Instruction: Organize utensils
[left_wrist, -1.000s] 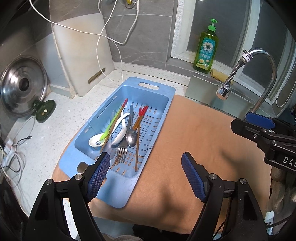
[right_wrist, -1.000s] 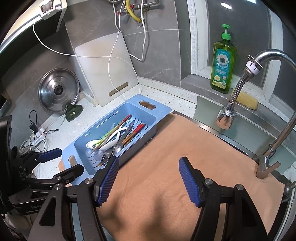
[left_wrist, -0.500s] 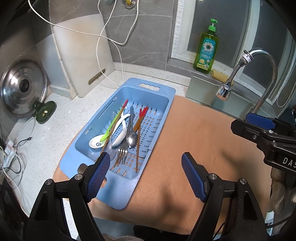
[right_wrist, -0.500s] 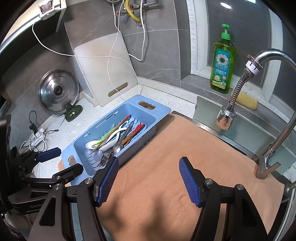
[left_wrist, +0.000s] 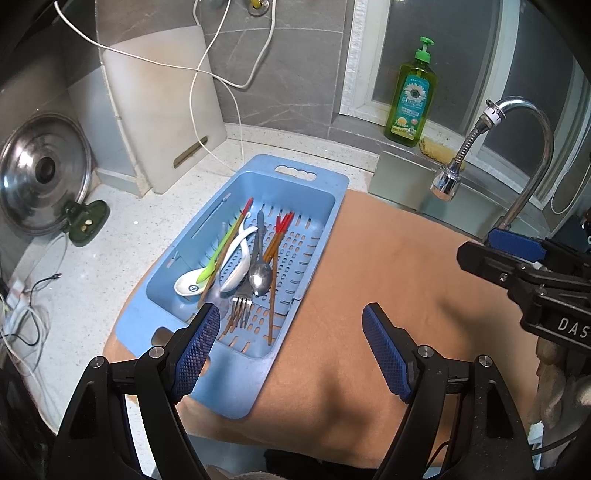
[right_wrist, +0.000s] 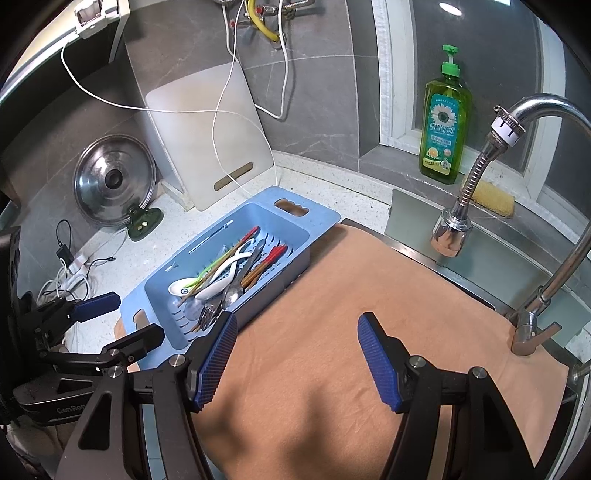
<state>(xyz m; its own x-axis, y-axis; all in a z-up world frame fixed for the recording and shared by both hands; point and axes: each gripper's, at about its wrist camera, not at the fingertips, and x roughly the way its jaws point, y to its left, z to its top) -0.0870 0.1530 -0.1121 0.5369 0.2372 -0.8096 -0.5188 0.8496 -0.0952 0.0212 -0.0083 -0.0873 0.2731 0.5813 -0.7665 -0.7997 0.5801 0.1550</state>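
A blue slotted drain basket (left_wrist: 325, 218) lies on the counter, partly over an orange cloth (left_wrist: 388, 280); it also shows in the right wrist view (right_wrist: 295, 229). In it lie white ceramic spoons (left_wrist: 236, 258), a metal spoon (left_wrist: 259, 273), a fork (left_wrist: 241, 304), a green utensil (left_wrist: 218, 254) and red-tipped chopsticks (left_wrist: 279, 232). My left gripper (left_wrist: 290, 321) is open and empty, above the basket's near right corner. My right gripper (right_wrist: 295, 332) is open and empty over the cloth, right of the basket.
A white cutting board (right_wrist: 207, 140) and a steel pot lid (right_wrist: 112, 179) lean on the back wall. Loose white cables (left_wrist: 207, 74) hang over the board. A green soap bottle (right_wrist: 445, 122), a sponge (right_wrist: 491, 197) and a chrome faucet (right_wrist: 509, 125) stand right.
Both grippers have drifted slightly; the basket sits a little lower and nearer in the left wrist view. Nothing was grasped or released.
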